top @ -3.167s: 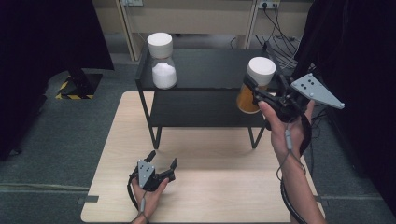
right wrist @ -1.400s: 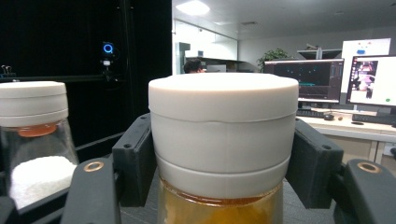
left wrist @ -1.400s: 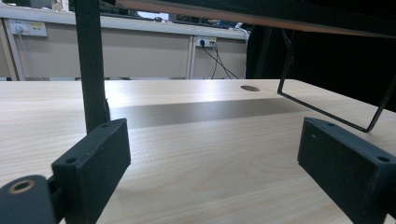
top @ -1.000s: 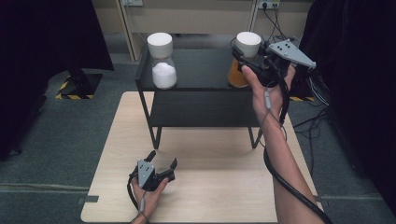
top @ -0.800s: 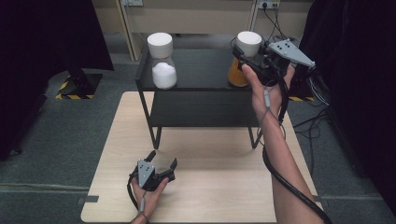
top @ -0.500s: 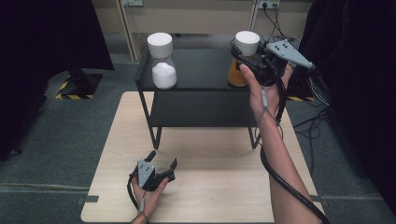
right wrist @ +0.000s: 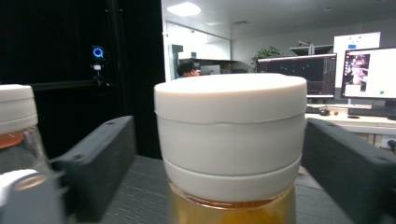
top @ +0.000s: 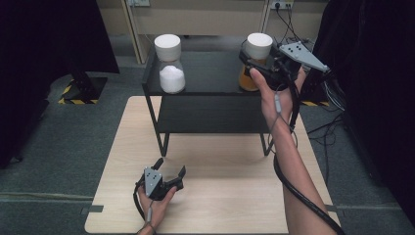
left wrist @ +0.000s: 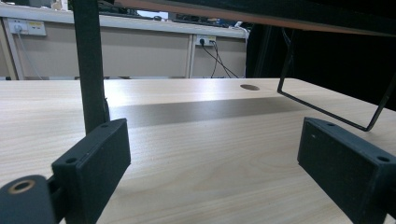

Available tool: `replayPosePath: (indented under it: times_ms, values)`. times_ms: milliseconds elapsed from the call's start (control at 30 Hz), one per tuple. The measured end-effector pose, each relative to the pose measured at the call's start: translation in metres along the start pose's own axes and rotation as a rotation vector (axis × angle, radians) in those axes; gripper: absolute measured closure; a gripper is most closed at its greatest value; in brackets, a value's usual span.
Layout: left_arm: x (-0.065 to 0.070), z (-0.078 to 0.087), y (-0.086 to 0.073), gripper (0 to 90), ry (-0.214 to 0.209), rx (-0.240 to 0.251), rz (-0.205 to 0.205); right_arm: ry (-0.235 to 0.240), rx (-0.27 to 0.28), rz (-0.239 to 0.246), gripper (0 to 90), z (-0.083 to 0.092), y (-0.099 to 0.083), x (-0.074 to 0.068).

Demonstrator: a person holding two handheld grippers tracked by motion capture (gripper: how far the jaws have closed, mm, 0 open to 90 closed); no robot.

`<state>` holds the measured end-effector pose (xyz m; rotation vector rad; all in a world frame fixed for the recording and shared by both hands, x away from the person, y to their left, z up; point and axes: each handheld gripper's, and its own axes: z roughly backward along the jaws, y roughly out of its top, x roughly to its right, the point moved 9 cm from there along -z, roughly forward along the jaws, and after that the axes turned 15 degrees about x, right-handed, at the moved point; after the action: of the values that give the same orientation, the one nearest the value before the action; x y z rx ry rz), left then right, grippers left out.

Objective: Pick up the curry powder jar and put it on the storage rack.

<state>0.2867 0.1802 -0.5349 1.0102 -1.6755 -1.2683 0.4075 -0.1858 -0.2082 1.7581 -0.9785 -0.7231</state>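
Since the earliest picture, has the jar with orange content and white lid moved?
Yes. The orange-filled jar with white lid went from off the black shelf's right edge, up and back, onto its top.

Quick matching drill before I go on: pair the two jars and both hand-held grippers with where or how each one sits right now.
Things:
1. jar of white powder
2. jar of amber liquid
3. left hand-held gripper
4. right hand-held gripper

Places or states:
A. low on the wooden table, jaws open with nothing between them
B. left end of the black shelf top
C. jaws just opened, standing either side of a white lid
D. right end of the shelf top, standing free between two jaws

Pairs: 1-B, 2-D, 3-A, 4-C
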Motion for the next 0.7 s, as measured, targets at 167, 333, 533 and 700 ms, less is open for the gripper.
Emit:
replayPosePath:
  times_ms: [167, 333, 533, 700]
  values:
    - [0.0, 0.0, 0.0, 8.9, 0.001, 0.001, -0.001, 0.0, 0.008, 0.015, 0.6, 0.005, 0.002, -0.001]
    - [0.0, 0.0, 0.0, 8.9, 0.002, 0.001, 0.001, 0.033, 0.02, 0.034, 0.5, 0.016, 0.005, 0.002]
    - [0.0, 0.0, 0.0, 8.9, 0.003, 0.001, 0.002, 0.065, 0.03, 0.051, 0.5, 0.03, 0.006, 0.004]
    - [0.0, 0.0, 0.0, 8.9, 0.004, 0.003, 0.001, 0.077, 0.026, 0.063, 0.4, 0.038, 0.003, 0.005]
